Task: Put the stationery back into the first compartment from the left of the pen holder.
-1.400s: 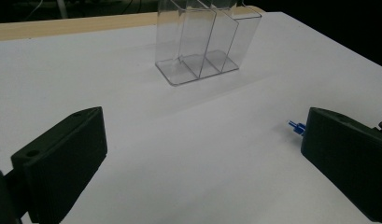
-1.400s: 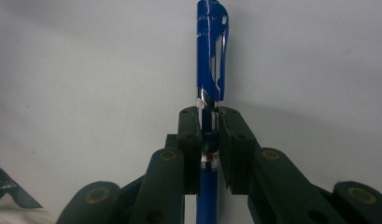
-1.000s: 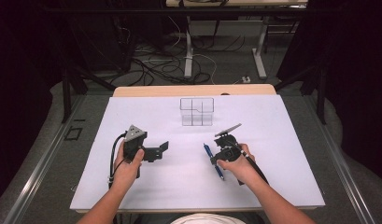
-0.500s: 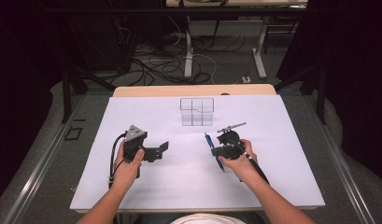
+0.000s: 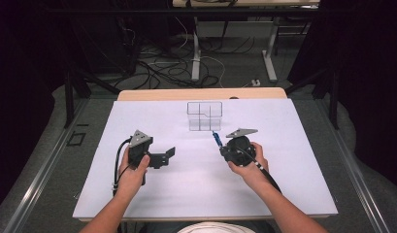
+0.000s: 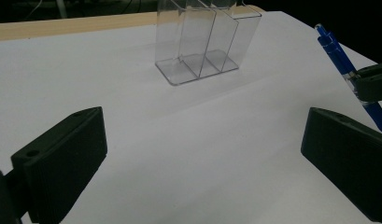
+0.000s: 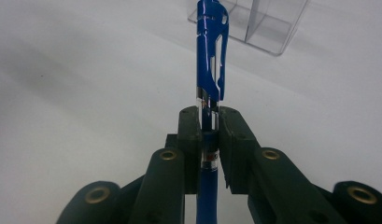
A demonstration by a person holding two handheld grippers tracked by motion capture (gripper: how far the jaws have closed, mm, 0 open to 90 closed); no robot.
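A blue pen point(image 5: 216, 139) is clamped in my right gripper point(image 5: 222, 147), which is shut on its barrel right of the table's middle. In the right gripper view the pen point(image 7: 210, 56) runs up between the closed pads point(image 7: 190, 135), its clip end toward the clear plastic organizer point(image 7: 265, 23). The organizer point(image 5: 205, 115) stands upright at the back centre, with several empty compartments. My left gripper point(image 5: 168, 156) rests at the left, open and holding nothing. In the left gripper view its jaws stand wide apart, with the organizer point(image 6: 202, 42) ahead and the pen point(image 6: 340, 56) at the right.
White paper point(image 5: 186, 189) covers the tabletop, with a wooden edge point(image 5: 201, 93) at the back. Cables and desk legs point(image 5: 196, 48) lie on the floor beyond. A cable point(image 5: 119, 160) loops off the left gripper.
My right gripper has turned and shifted slightly toward the organizer, so the pen's end now sits closer to it. The left gripper has stayed put.
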